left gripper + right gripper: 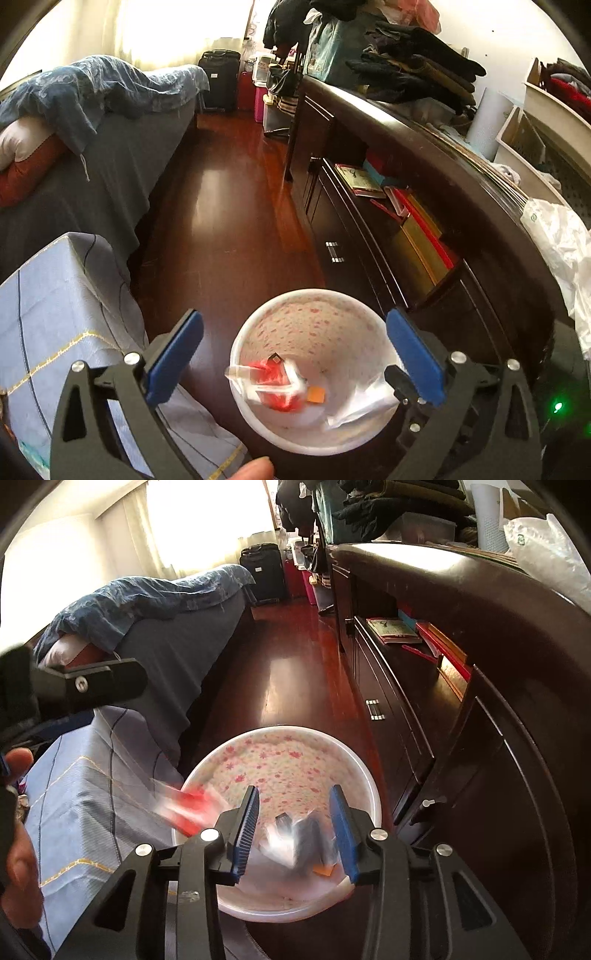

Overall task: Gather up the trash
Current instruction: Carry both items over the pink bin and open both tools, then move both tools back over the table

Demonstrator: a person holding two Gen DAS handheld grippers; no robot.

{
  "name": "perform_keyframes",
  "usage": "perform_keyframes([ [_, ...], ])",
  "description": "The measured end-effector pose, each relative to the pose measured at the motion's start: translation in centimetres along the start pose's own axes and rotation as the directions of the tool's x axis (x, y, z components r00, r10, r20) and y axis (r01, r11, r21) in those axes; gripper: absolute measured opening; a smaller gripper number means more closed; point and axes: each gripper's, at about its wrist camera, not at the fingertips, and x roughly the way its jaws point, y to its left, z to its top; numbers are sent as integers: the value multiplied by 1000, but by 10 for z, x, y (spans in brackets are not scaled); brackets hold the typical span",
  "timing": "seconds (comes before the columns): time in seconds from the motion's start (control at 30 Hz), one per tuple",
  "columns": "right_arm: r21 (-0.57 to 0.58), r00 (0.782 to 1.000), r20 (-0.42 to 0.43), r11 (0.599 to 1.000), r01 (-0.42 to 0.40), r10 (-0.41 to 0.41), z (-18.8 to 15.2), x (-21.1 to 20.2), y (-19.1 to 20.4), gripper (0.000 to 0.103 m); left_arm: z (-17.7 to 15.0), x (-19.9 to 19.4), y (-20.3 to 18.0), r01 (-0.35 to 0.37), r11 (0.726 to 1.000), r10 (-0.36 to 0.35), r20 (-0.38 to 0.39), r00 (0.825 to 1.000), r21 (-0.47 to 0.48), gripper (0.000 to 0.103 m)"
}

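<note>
white flowered bin | upright on floor; red wrapper, clear plastic inside

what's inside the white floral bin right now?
Inside the white floral-lined bin: a red-and-clear plastic wrapper, a small orange scrap and a clear plastic wrapper. Whatever lies beneath them is covered.

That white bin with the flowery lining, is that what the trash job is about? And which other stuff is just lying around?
Part of the job:
- white bin
- red wrapper inside it
- clear plastic wrapper inside it
- left gripper, open
- right gripper, open

Just lying about:
- bed
- dark dresser
- black suitcase
- books
- white plastic bag
</note>
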Motion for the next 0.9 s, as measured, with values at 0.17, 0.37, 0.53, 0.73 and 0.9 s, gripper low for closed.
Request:
perform_keyframes([
  [0.17,-3,1000,-11,1000,-3,3,-1,0,4,41,2,-11,10,0,1000,1,14,1000,-23,100],
  [0.37,-53,999,-8,998,-35,35,-2,-19,25,50,-9,-47,30,-47,998,49,39,998,-49,100],
  [0.53,-123,996,21,989,-87,90,-3,-50,60,63,-29,-90,57,-166,984,170,60,984,-69,100],
  [0.73,-209,979,23,958,-194,203,-12,-80,112,74,-53,-138,101,-341,932,350,58,935,-125,100],
  [0.9,-287,962,-2,922,-261,271,-24,-92,153,74,-70,-167,150,-497,846,511,28,859,-190,100],
])
